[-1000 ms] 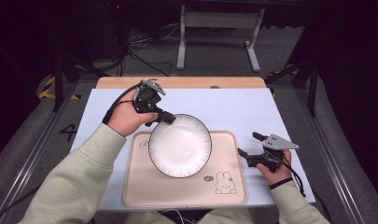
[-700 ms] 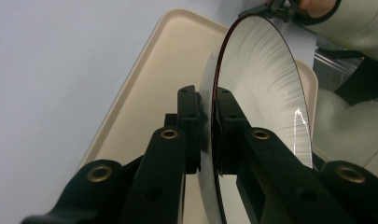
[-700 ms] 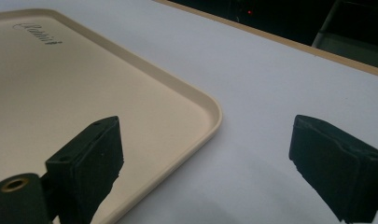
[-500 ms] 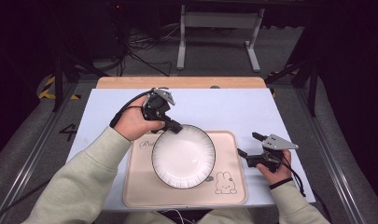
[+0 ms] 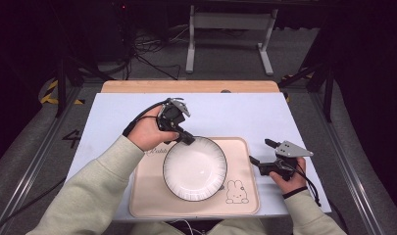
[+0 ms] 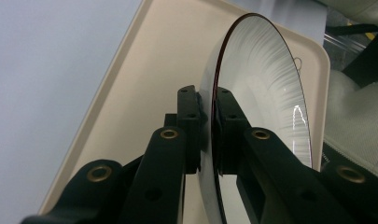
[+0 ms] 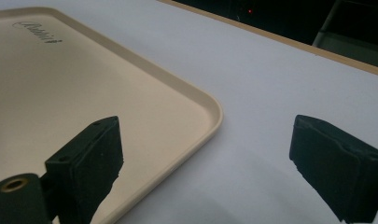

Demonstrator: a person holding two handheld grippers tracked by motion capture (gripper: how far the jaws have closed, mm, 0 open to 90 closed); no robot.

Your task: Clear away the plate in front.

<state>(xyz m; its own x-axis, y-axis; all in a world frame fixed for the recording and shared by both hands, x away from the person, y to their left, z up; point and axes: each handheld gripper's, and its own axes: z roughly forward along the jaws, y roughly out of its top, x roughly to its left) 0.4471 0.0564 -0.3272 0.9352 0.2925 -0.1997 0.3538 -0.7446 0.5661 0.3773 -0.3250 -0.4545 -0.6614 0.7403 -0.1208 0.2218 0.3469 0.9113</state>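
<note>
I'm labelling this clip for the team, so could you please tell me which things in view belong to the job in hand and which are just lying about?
In the job:
- white plate, clamped at its rim
- left gripper, shut on that rim
- beige tray under the plate

Just lying about:
- right gripper, open and empty beside the tray
- table
- metal stand on the floor beyond

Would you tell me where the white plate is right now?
In the high view the white plate is over the middle of the beige tray, its far-left rim clamped by the left gripper, with the bunny drawing just to its right.
</note>
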